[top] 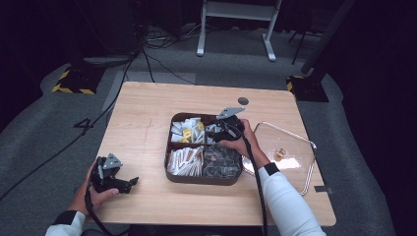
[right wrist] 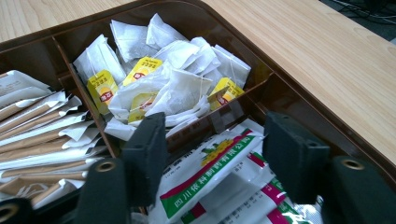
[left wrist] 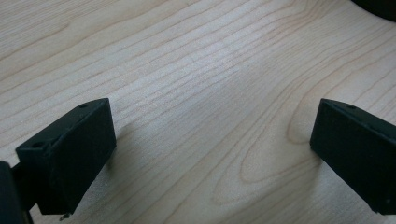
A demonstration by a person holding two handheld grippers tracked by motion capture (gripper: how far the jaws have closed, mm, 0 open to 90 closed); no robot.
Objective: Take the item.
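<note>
Table [top: 147, 113]: light wood, bearing a dark brown divided tray [top: 202, 180] at its middle. A wire frame [top: 312, 162] lies just beside the tray, with a small round gold item inside it that is too small to identify.

Tray compartments: paper sticks [right wrist: 32, 135] in one, tea bags [right wrist: 173, 84] with yellow tags in the next, and dark foil packs at the near corner as seen from above. The compartment under my right gripper [right wrist: 212, 154] holds the white sachets [right wrist: 210, 172] with green, red and yellow print.

Right gripper: jaws parted and empty, standing over the top sachet, one on either side of it, pads not pressing it. Left gripper [left wrist: 210, 154]: jaws wide apart, empty, resting low over bare table near the front edge, well apart from the tray.

Handling, in my judgement: the sachet is light, flat and limp, with a glossy film skin likely to slip. It appears to overlap others below, though my jaws hide the lower edges. I would pinch across the narrow width near one sealed end, where the film is stiffest, and lift slowly so neighbours do not drag along.
</note>
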